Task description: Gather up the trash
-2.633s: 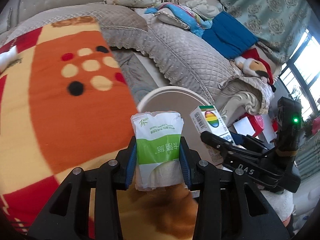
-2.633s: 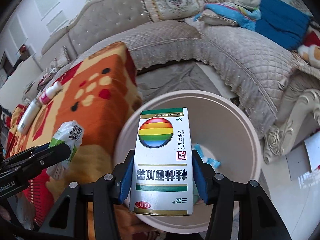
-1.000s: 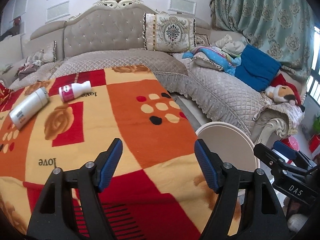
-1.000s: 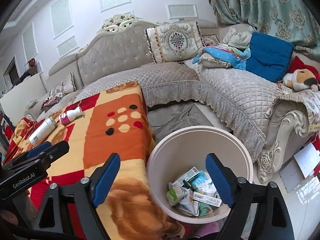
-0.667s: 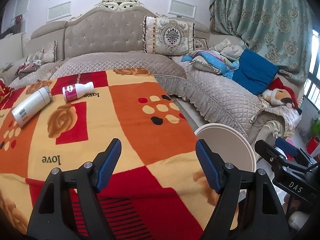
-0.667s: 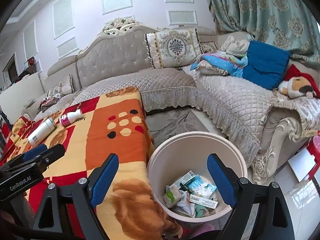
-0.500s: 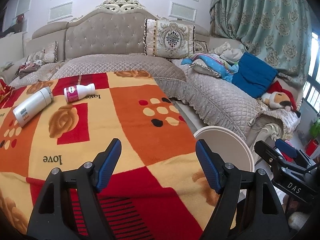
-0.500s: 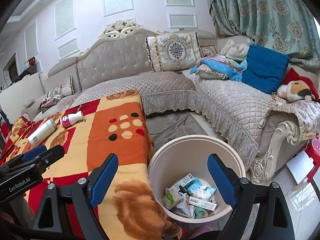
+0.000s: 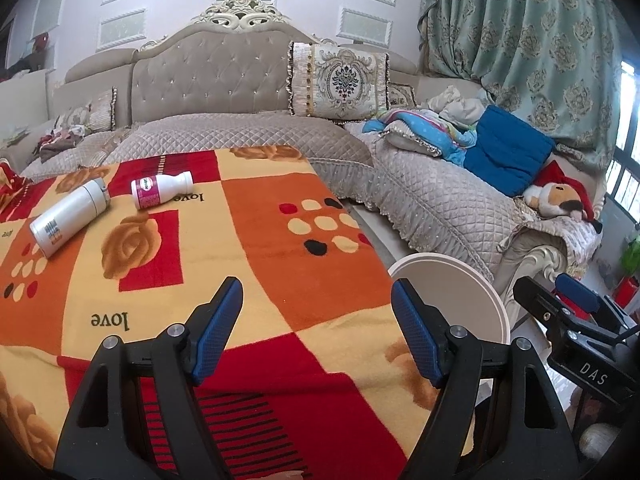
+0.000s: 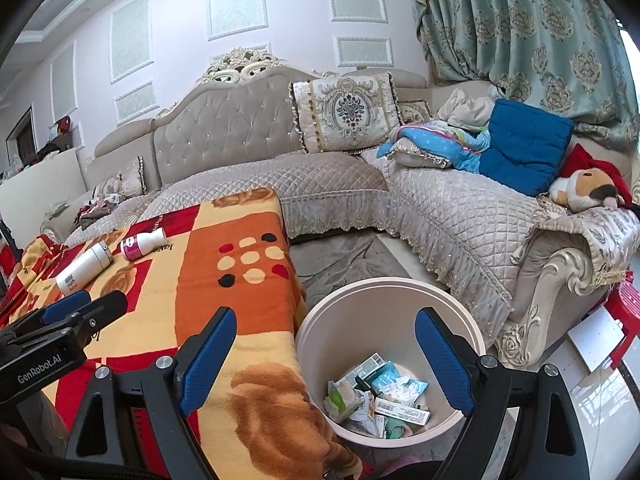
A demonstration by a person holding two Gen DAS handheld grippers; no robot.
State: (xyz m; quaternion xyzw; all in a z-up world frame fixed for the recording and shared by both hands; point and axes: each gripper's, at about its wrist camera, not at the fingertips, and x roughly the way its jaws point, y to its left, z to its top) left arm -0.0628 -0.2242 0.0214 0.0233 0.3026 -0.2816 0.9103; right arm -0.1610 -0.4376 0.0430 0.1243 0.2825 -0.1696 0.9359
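Left wrist view: the left gripper [image 9: 316, 312] gapes wide and empty over the blanket [image 9: 256, 240], facing two bottles [image 9: 160, 194] at its far end, likely next.

Right wrist view: the right gripper [image 10: 324, 344], wide and empty, overlooks the bin [image 10: 476, 336]; only here is its trash [image 10: 376, 396] visible.

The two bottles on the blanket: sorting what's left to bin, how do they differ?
The white flask is bigger than the pink-labelled bottle. The white flask is plain white with a small printed patch; the pink-labelled bottle wears a magenta band. Both lie on their sides on the blanket, close together.
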